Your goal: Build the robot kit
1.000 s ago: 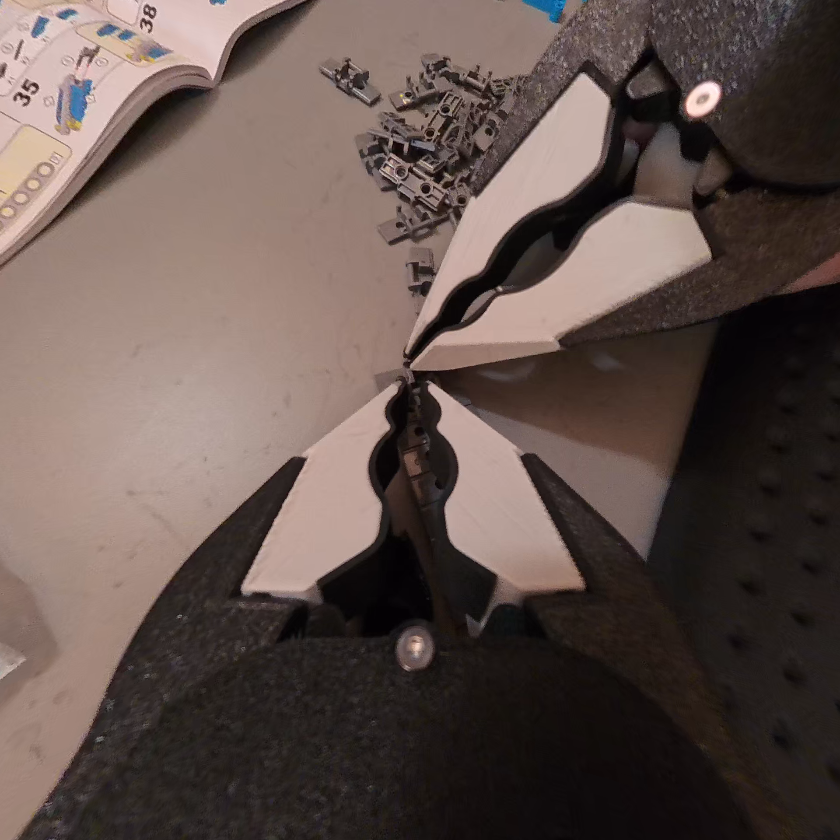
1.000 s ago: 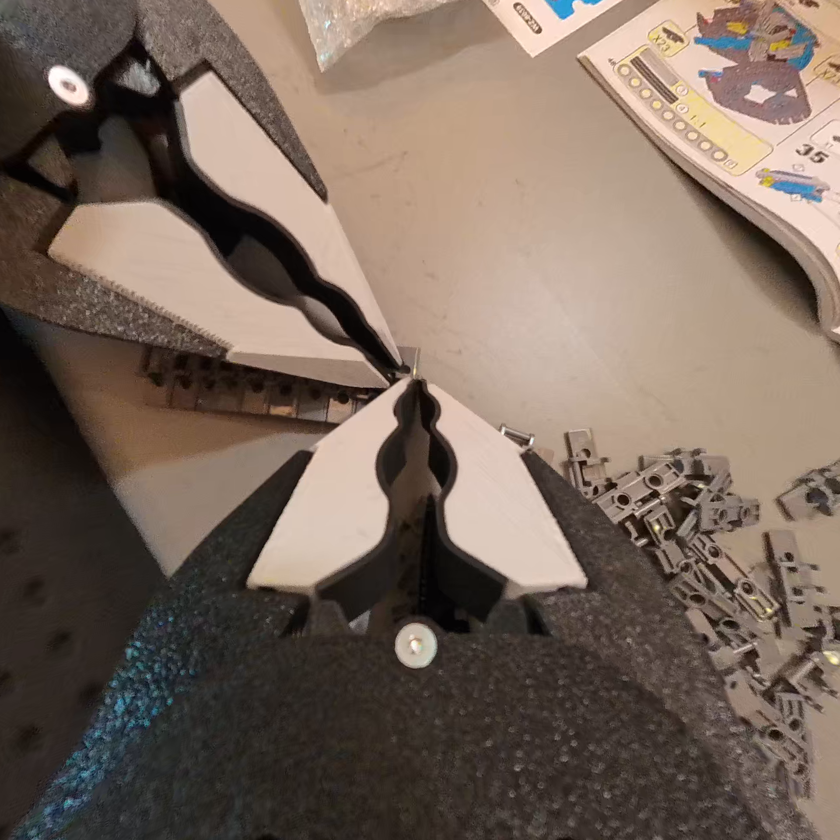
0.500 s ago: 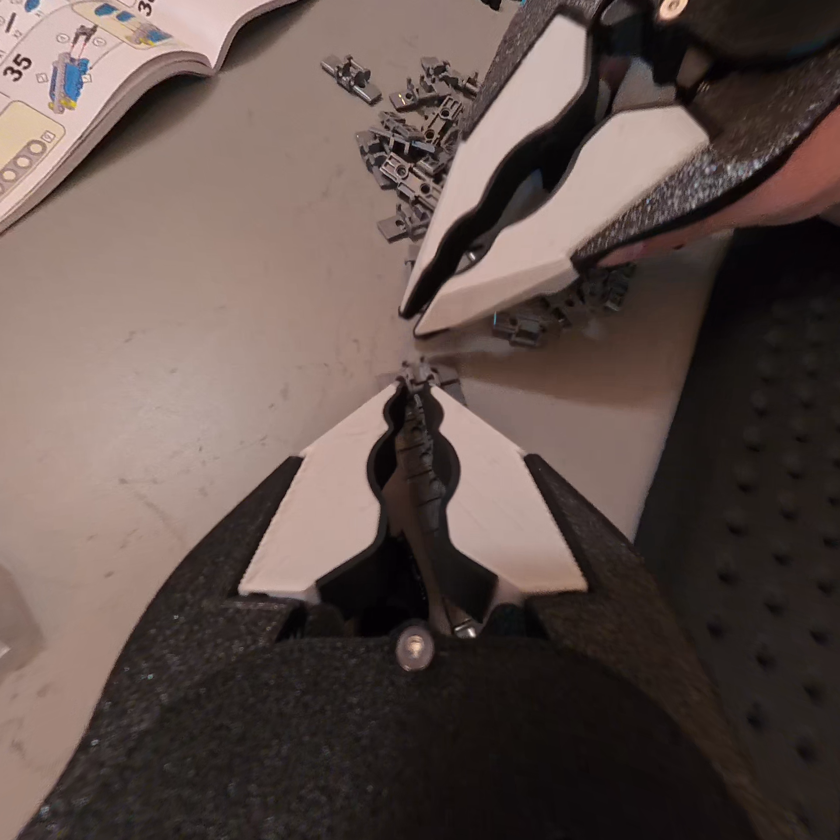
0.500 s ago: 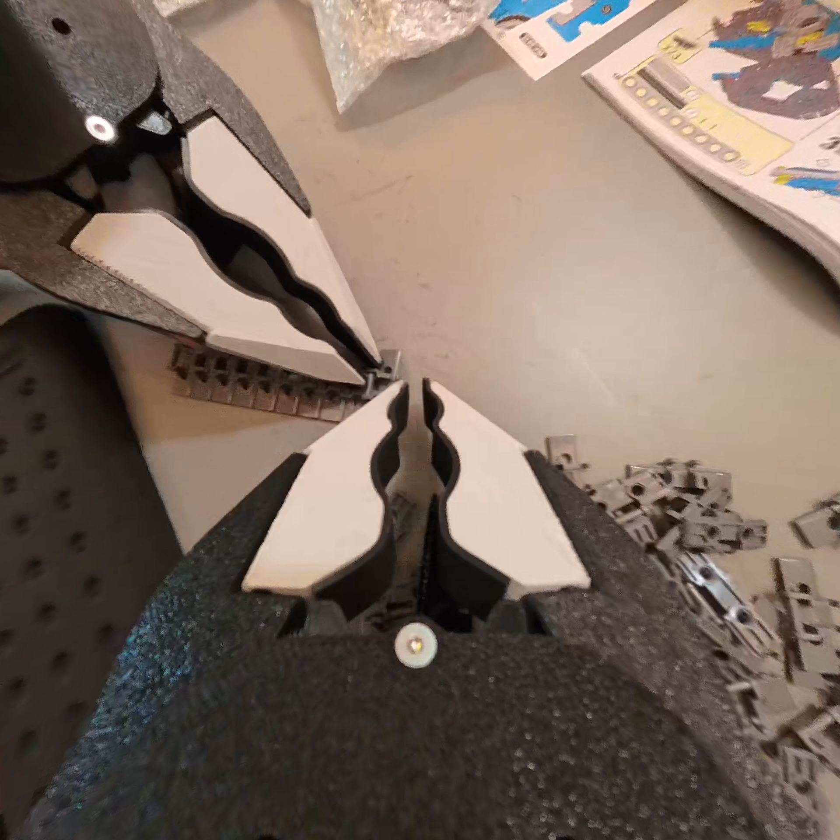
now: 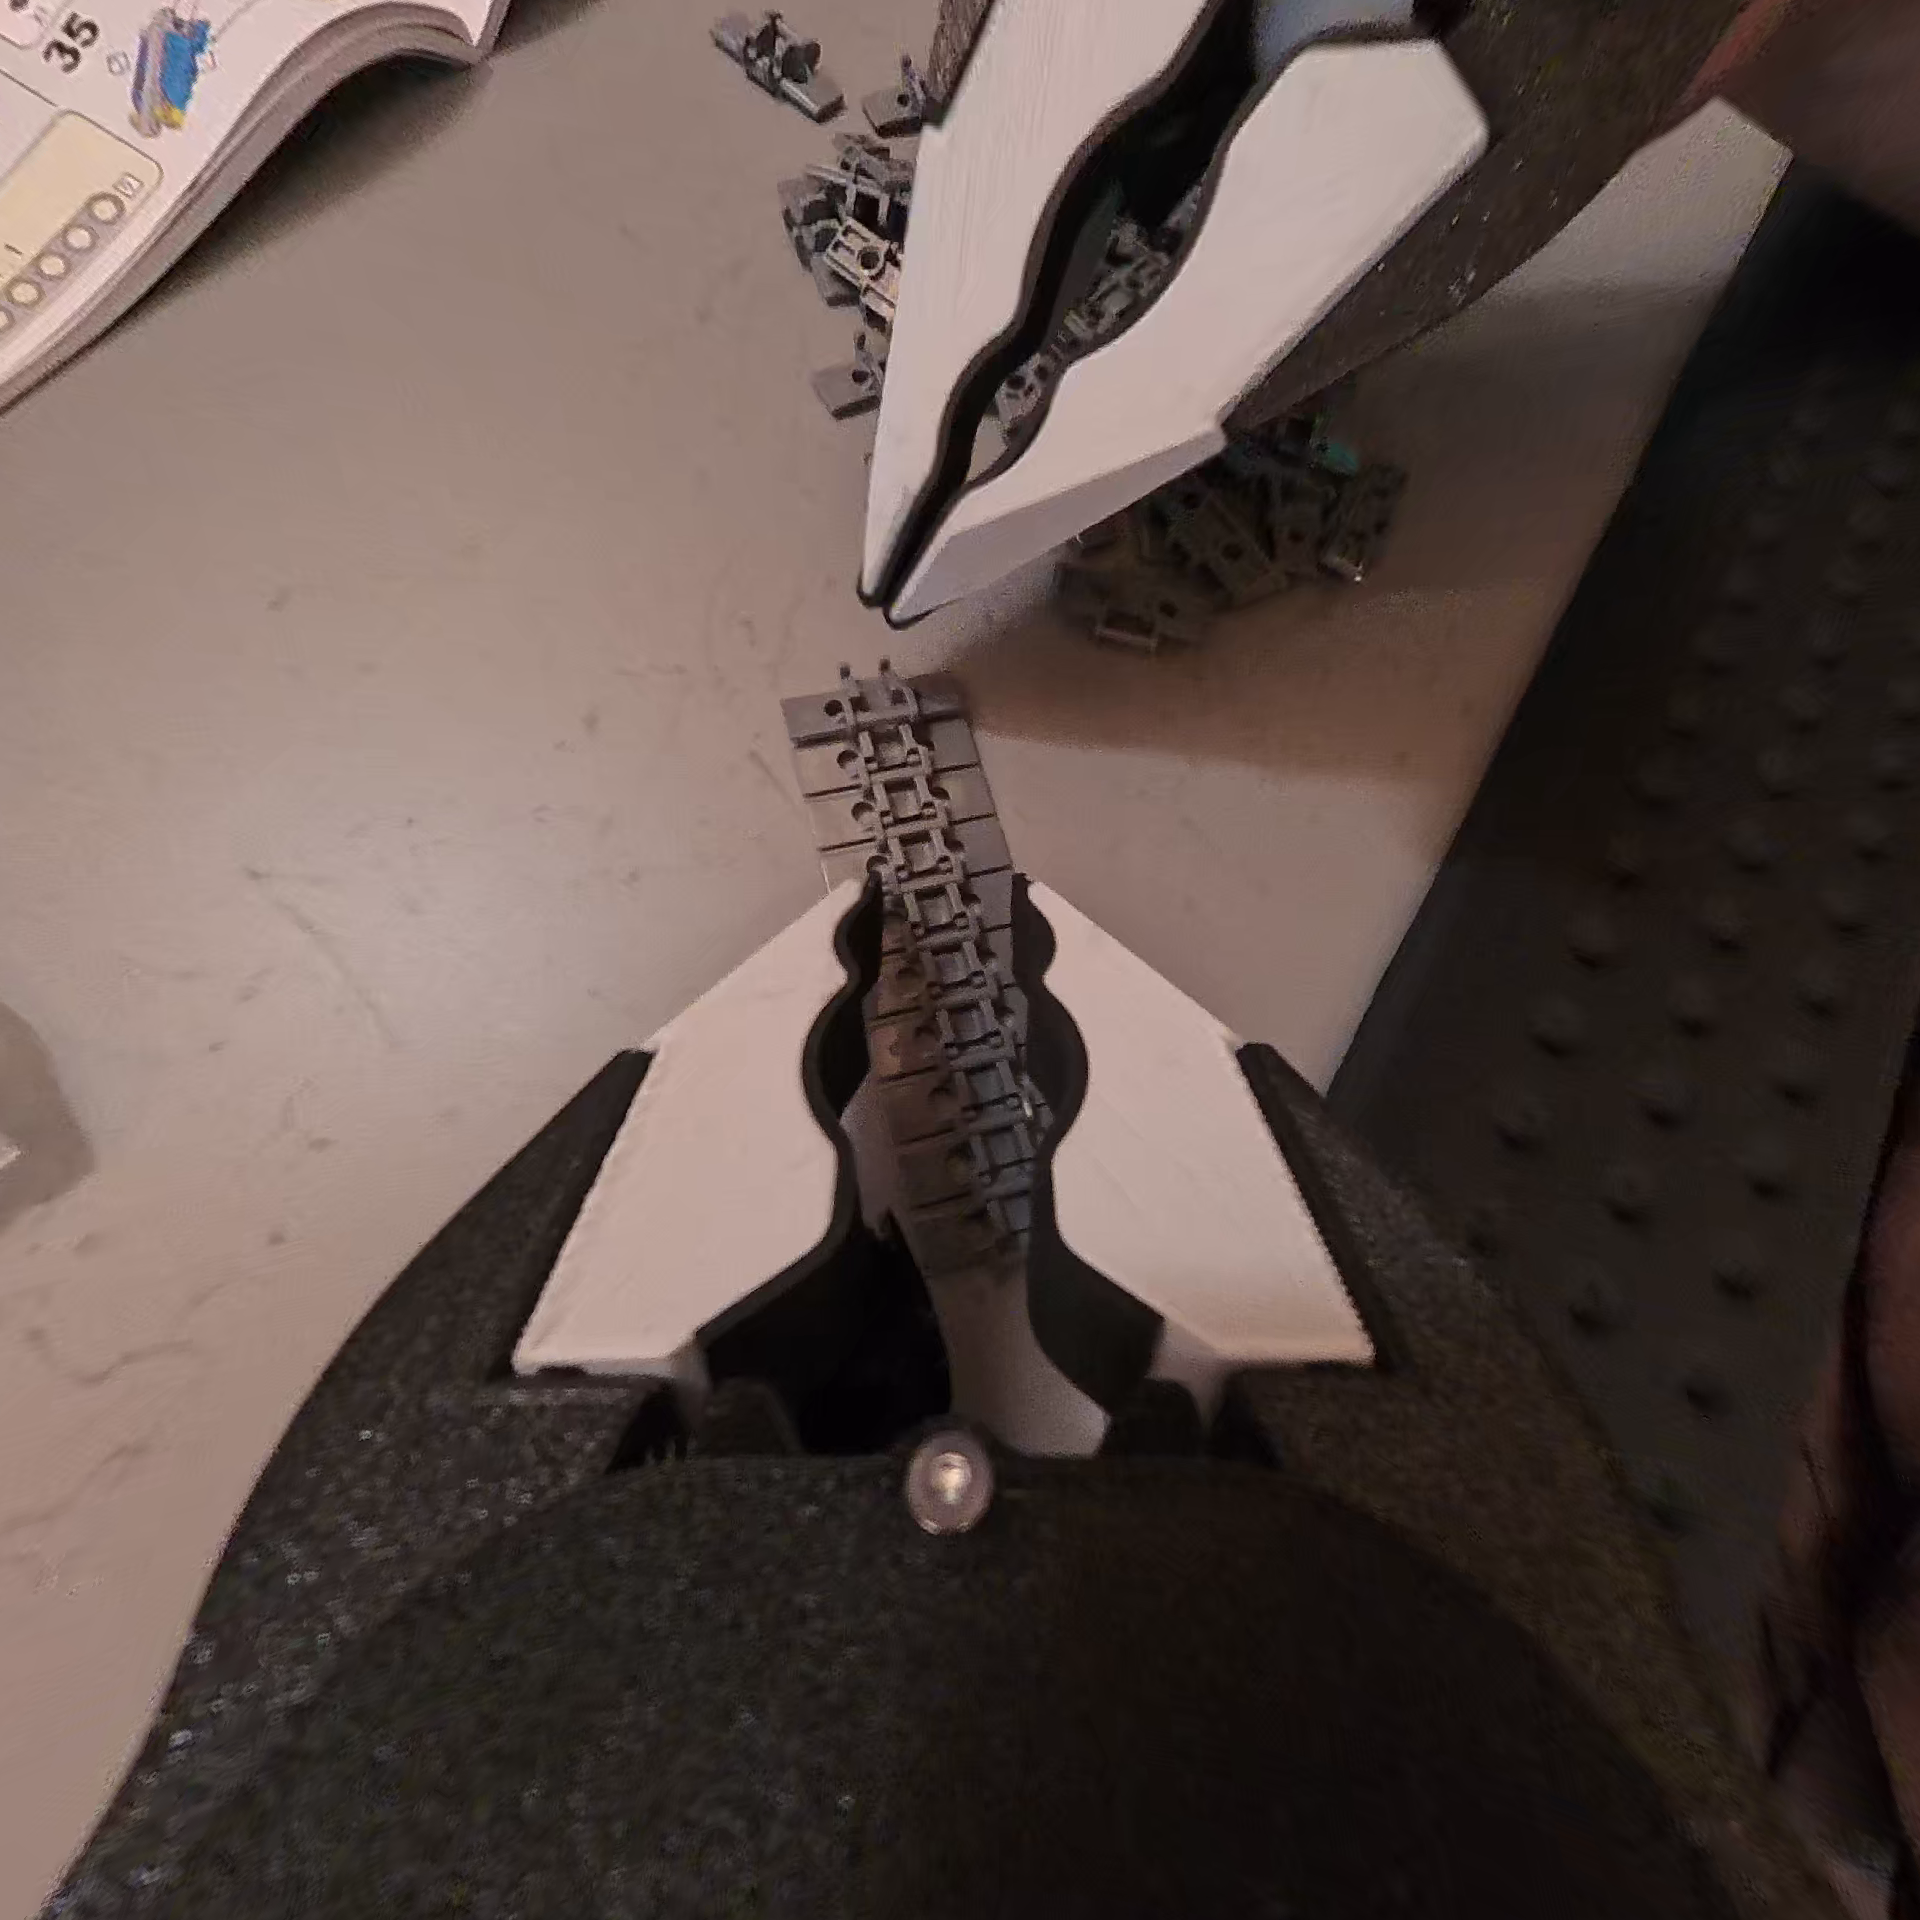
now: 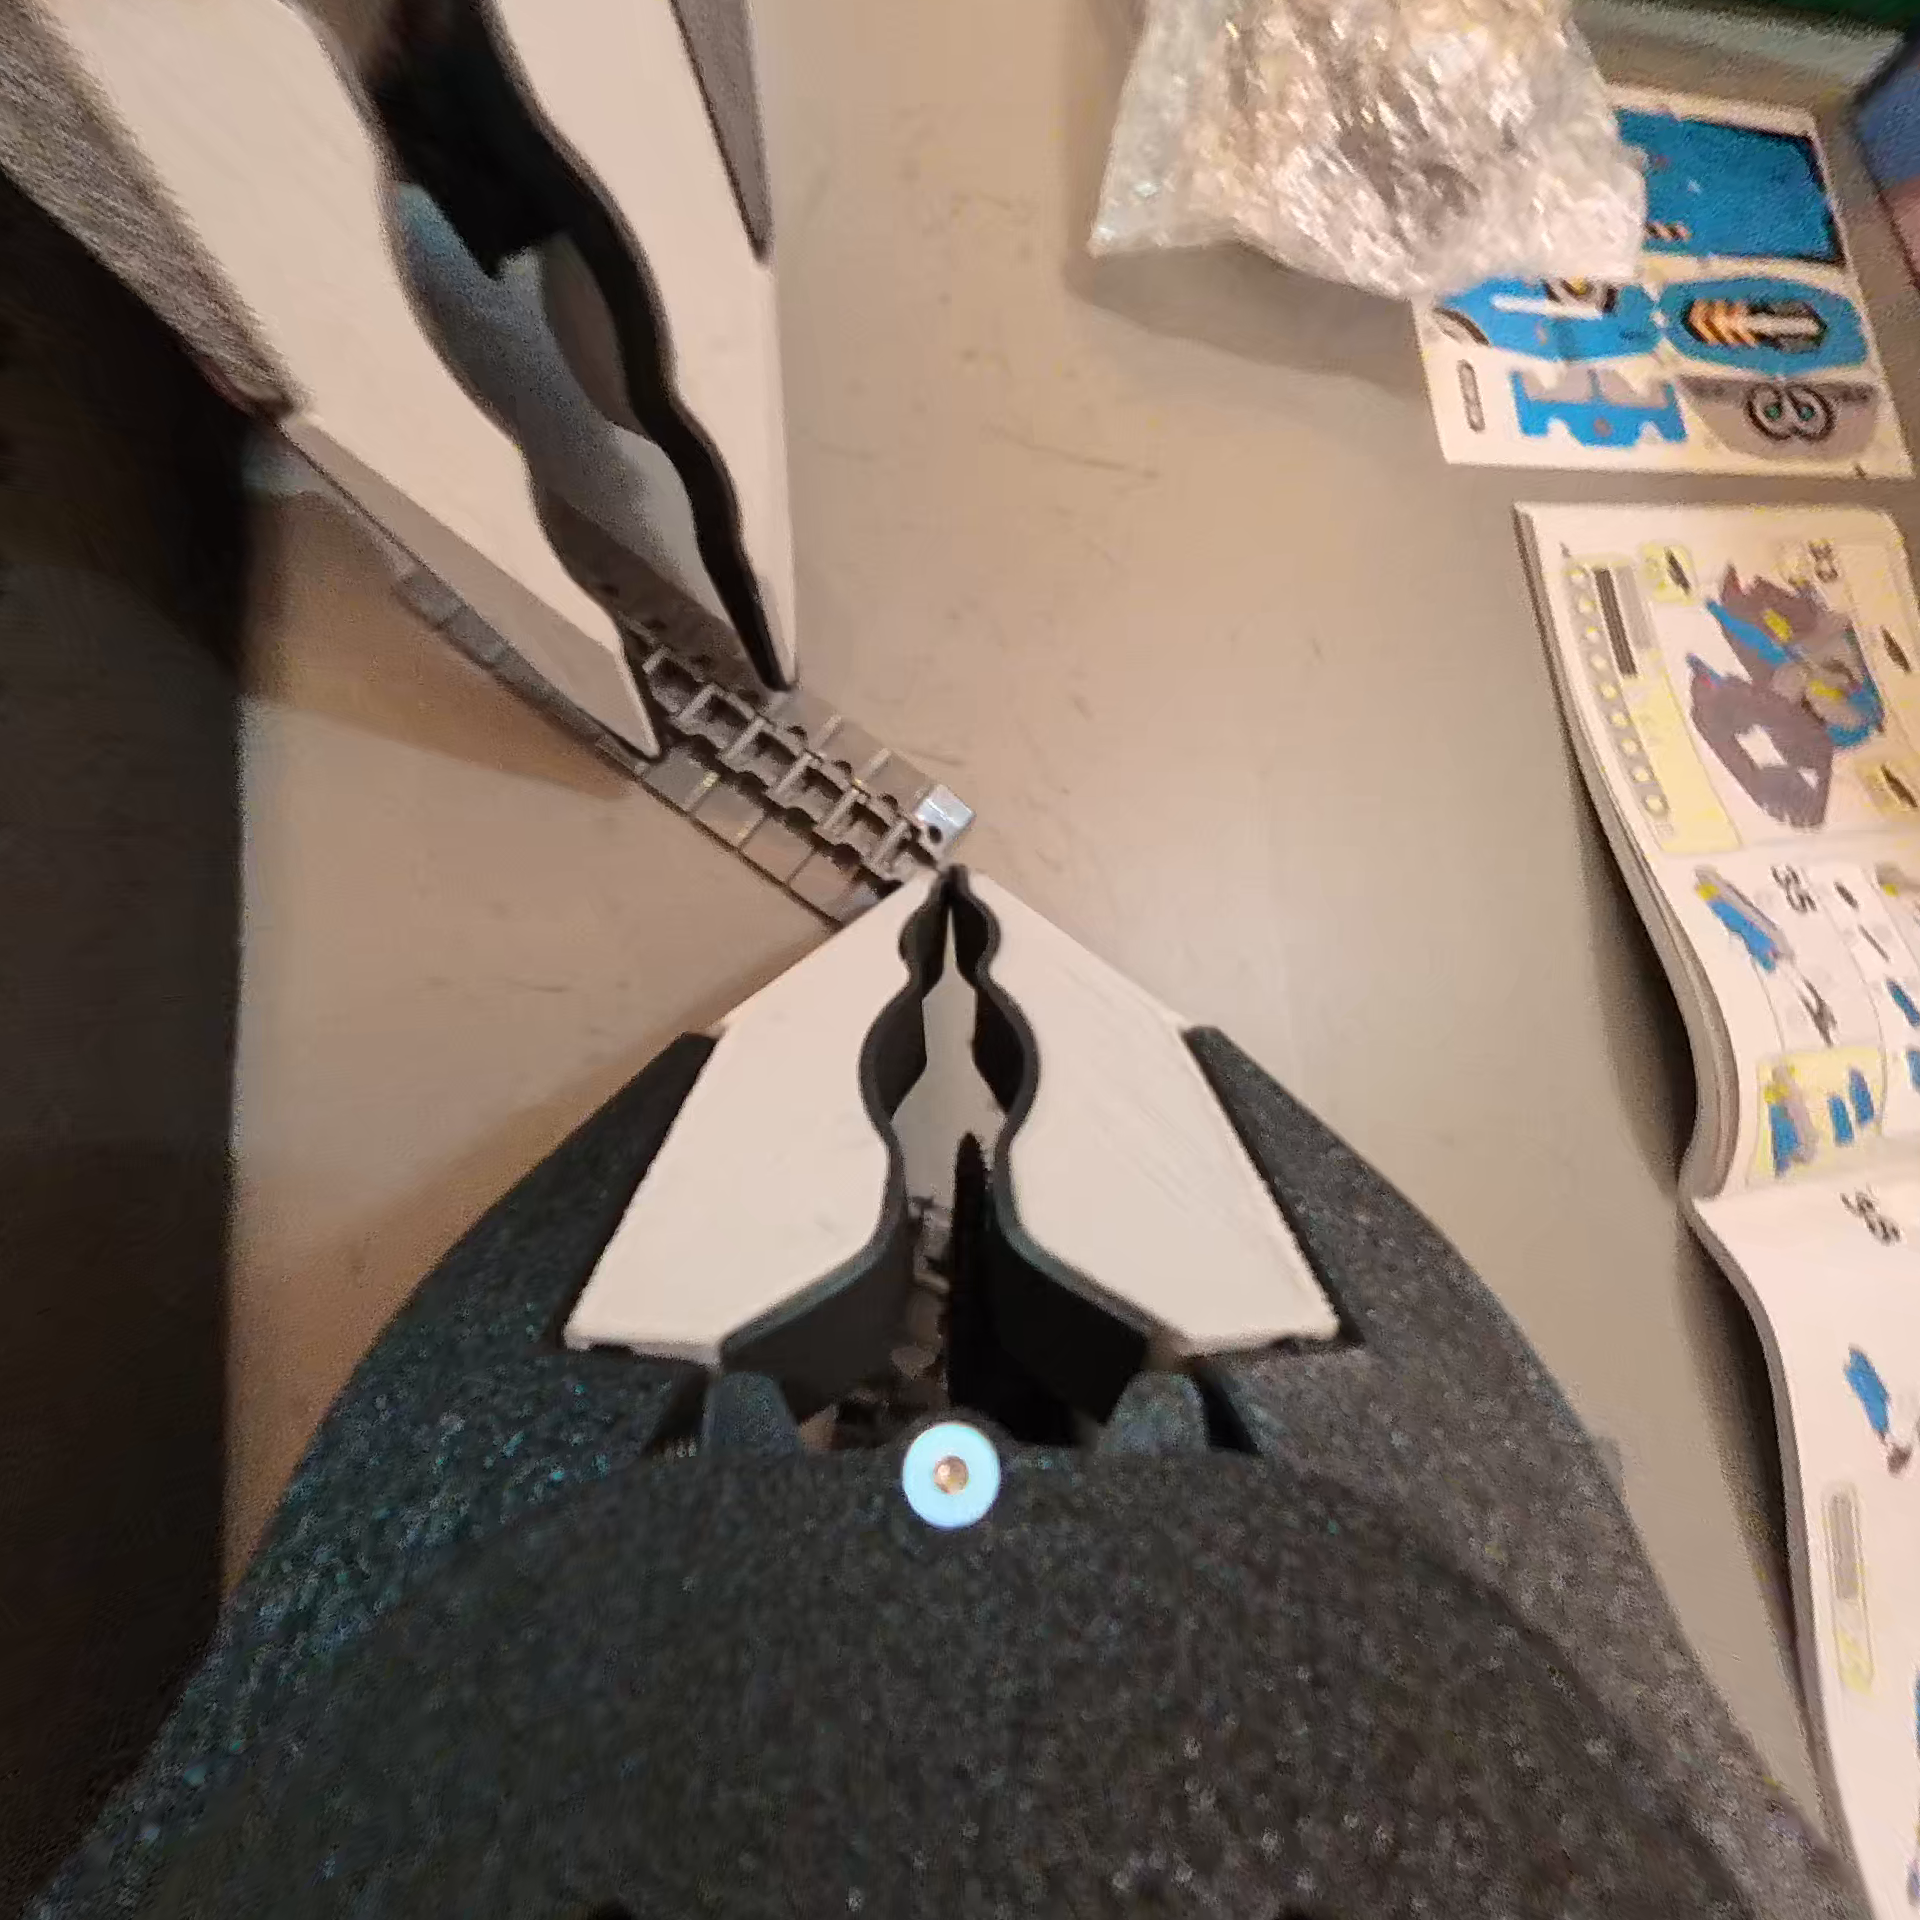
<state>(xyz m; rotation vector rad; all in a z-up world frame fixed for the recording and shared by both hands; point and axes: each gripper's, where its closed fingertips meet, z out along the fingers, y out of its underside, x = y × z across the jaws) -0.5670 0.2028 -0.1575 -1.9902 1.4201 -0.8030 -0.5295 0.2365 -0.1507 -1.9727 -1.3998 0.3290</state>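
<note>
A grey chain of linked track pieces (image 5: pixel 904 821) lies flat on the table and runs back between my left gripper's fingers. My left gripper (image 5: pixel 943 889) has its jaws apart around the chain, which leans against the right pad. In the right wrist view the chain's free end (image 6: pixel 831 800) sticks out of the left gripper (image 6: pixel 717 701). My right gripper (image 6: pixel 951 881) is shut and empty, its tip just short of the chain's free end. It also shows in the left wrist view (image 5: pixel 883 613), hanging just beyond the chain's end.
A pile of loose grey links (image 5: pixel 1226 540) lies behind the right gripper. An open instruction booklet (image 6: pixel 1766 831) lies on the table, with a sticker sheet (image 6: pixel 1662 353) and a clear plastic bag (image 6: pixel 1351 135) beyond. A black dotted mat (image 5: pixel 1662 935) borders the table. Spacing between my two grippers at the tips: around 6 cm.
My left gripper has opened, and the chain, gripped edge-on before, now lies flat between its fingers. My right gripper let go at the chain's end, drew back a little and shut again.
</note>
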